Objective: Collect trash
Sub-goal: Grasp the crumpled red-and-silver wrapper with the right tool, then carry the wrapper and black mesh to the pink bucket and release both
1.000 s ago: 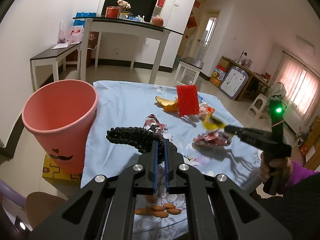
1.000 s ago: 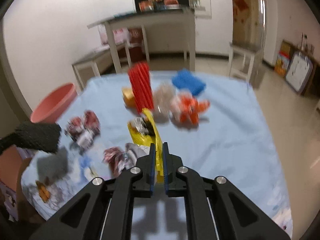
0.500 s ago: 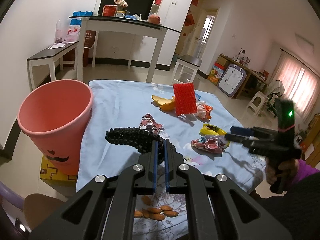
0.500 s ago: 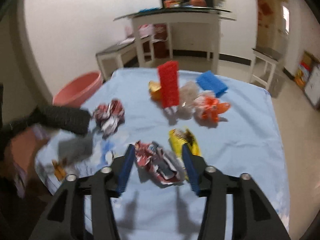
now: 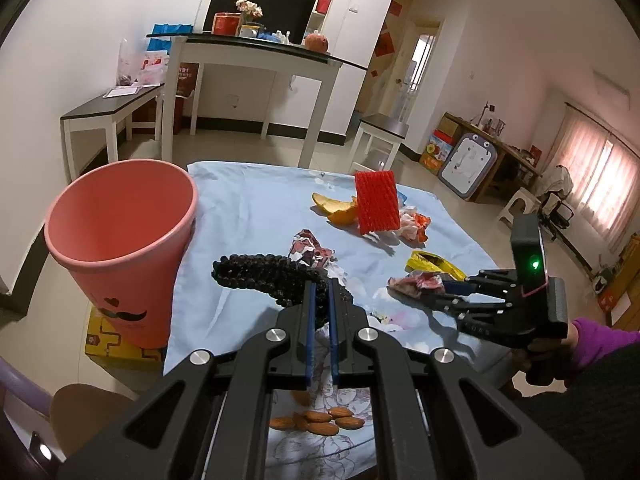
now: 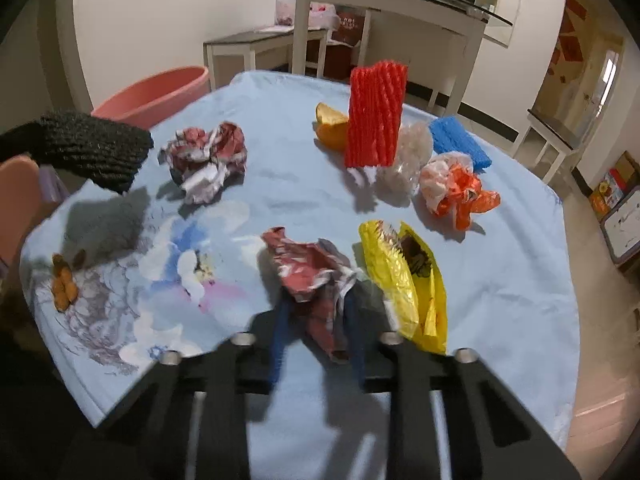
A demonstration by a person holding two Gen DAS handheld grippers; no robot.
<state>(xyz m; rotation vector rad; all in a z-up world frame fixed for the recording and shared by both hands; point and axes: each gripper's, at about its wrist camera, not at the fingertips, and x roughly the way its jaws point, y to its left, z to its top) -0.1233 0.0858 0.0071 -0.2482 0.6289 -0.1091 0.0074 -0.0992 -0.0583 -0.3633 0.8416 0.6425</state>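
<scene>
My left gripper (image 5: 320,292) is shut on a black foam net (image 5: 264,276) and holds it above the blue tablecloth, right of the pink bin (image 5: 120,240). The net also shows in the right wrist view (image 6: 88,148). My right gripper (image 6: 316,312) is open, its fingers on either side of a crumpled red and white wrapper (image 6: 316,276), which also shows in the left wrist view (image 5: 416,284). A yellow bag (image 6: 404,280) lies just right of it.
On the cloth lie another crumpled wrapper (image 6: 208,160), a red foam net (image 6: 376,120), orange peel (image 6: 330,126), a blue foam net (image 6: 460,144), an orange and white bag (image 6: 456,188) and several almonds (image 5: 320,422). White side tables stand behind.
My right gripper let go of the yellow bag, opened, and moved left and down around the crumpled red wrapper. My left gripper keeps the black net, barely moved.
</scene>
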